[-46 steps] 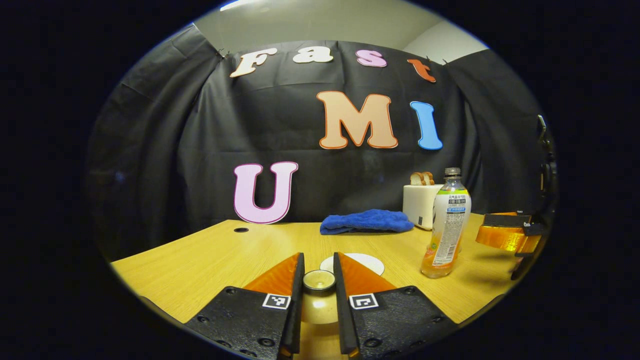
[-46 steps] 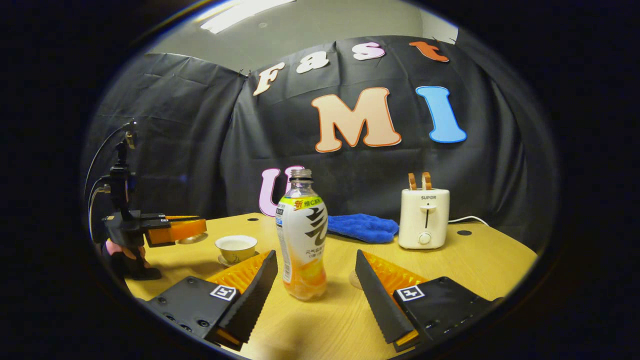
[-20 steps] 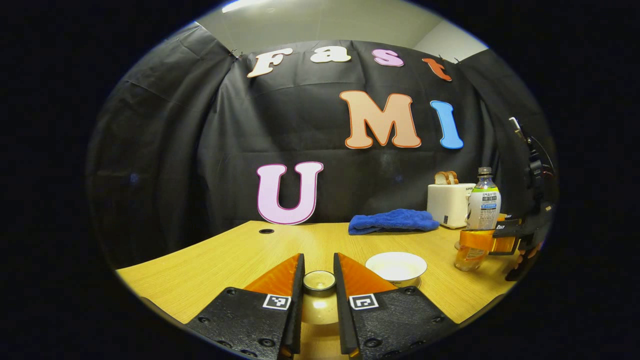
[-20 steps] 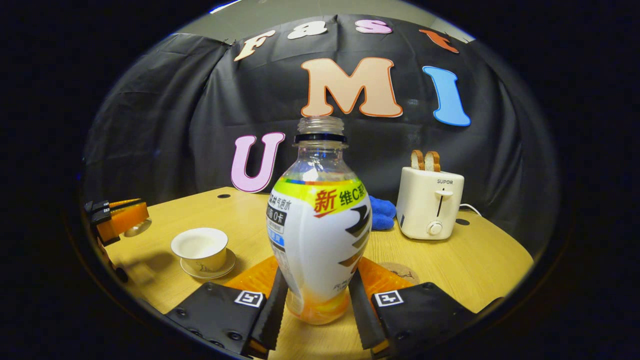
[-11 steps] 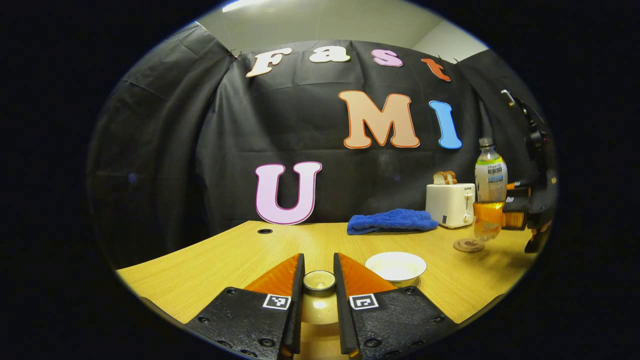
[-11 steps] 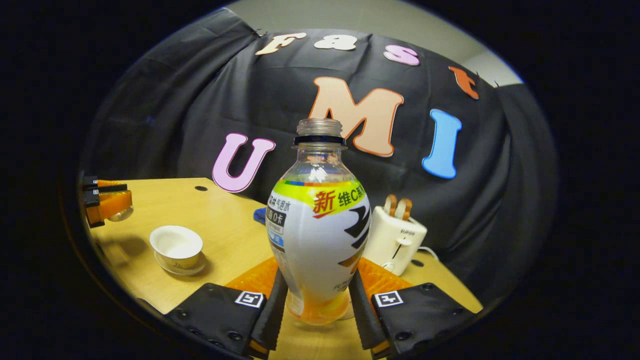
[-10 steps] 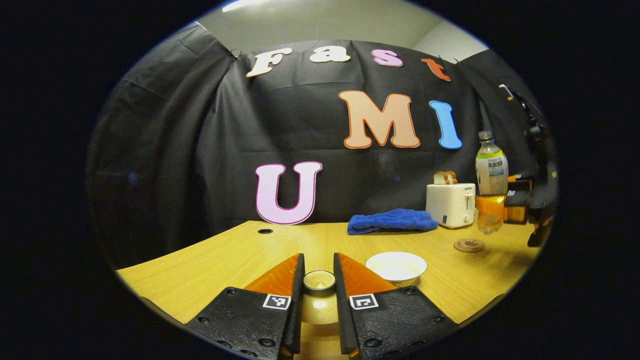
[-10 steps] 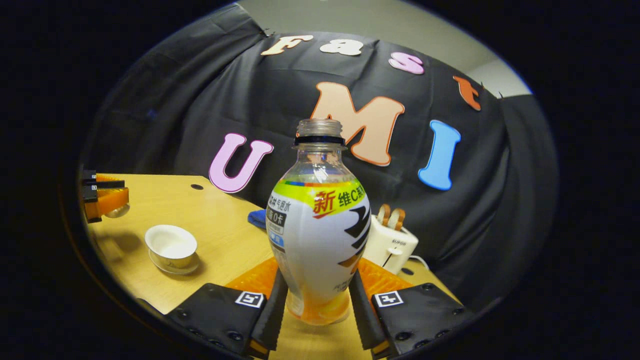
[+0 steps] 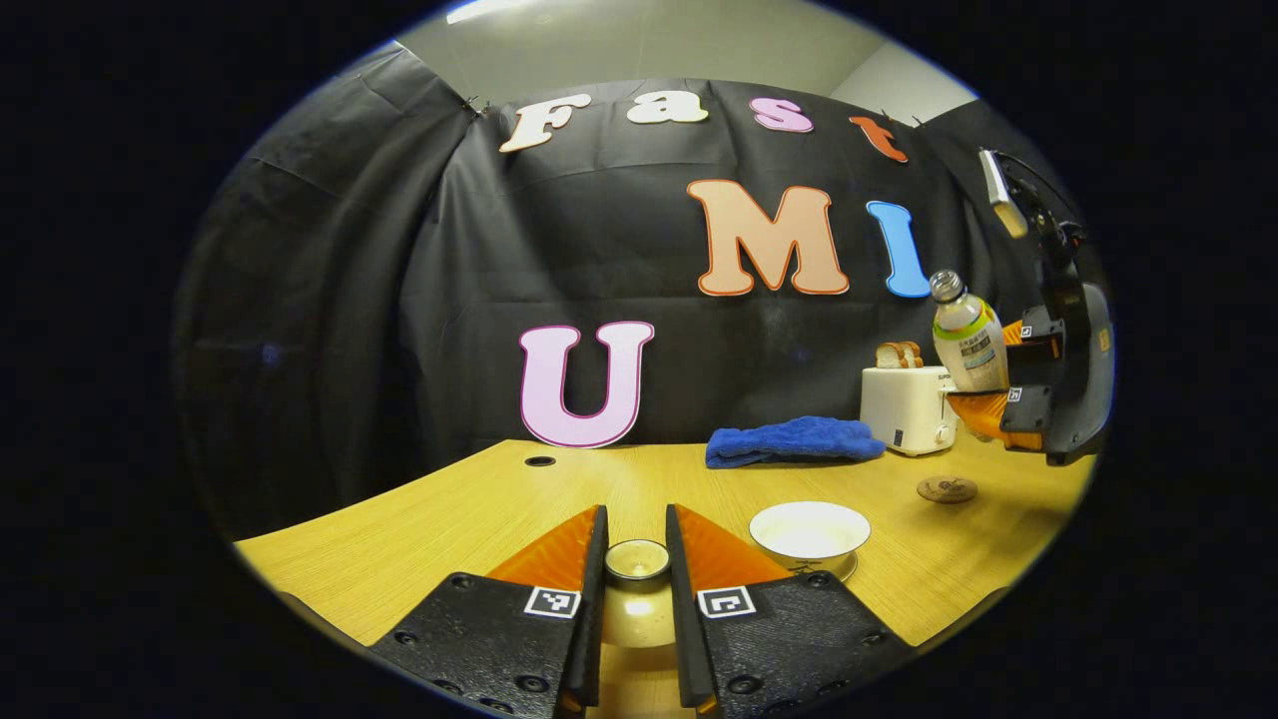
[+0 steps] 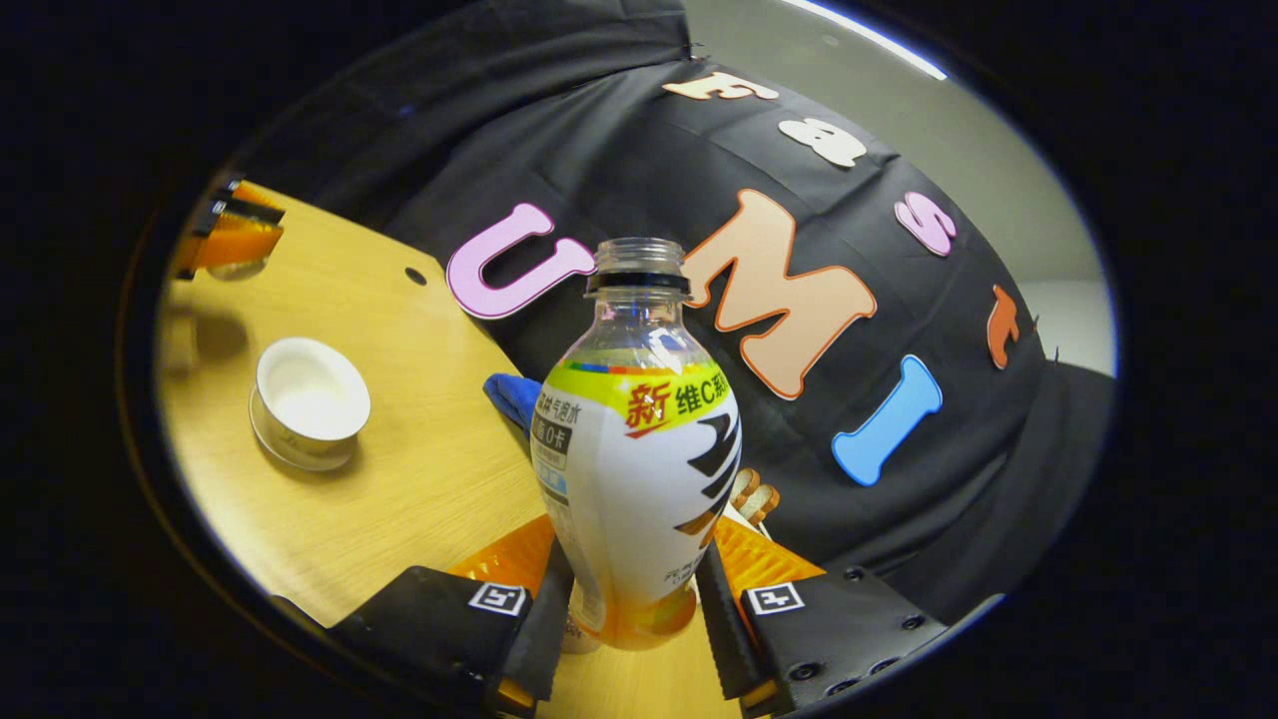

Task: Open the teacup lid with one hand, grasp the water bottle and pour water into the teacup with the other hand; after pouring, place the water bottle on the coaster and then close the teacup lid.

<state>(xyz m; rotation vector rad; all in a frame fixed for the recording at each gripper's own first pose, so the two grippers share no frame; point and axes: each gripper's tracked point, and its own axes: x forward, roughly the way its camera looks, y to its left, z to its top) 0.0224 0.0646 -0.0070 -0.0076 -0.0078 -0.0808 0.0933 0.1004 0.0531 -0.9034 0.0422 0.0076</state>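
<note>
While the pour is being set up, the notes run view by view.

Left gripper view, lid: the left gripper (image 9: 636, 559) is closed on the knob of the small round beige teacup lid (image 9: 637, 561), both fingers against it, holding it aside so the cup's mouth stays free.
Left gripper view, cup: the white porcelain teacup (image 9: 809, 528) sits open on its saucer on the light wooden table (image 9: 439, 524), just right of the fingers.
Left gripper view, bottle: the clear plastic water bottle with white and green label (image 9: 968, 345) hangs in the air in the right gripper (image 9: 983, 409), leaning neck-first toward the cup; the small round brown coaster (image 9: 947, 489) lies bare below it.

Right gripper view, grip: the right gripper (image 10: 634, 609) clamps the bottle (image 10: 639, 469) low on its body, uncapped.
Right gripper view, target: the teacup (image 10: 310, 399) lies down-left, well apart.

Change: a half second back the bottle stood nearly upright; now it is higher and tilted, and the table slants far more steeply. The lid hold is unchanged.
</note>
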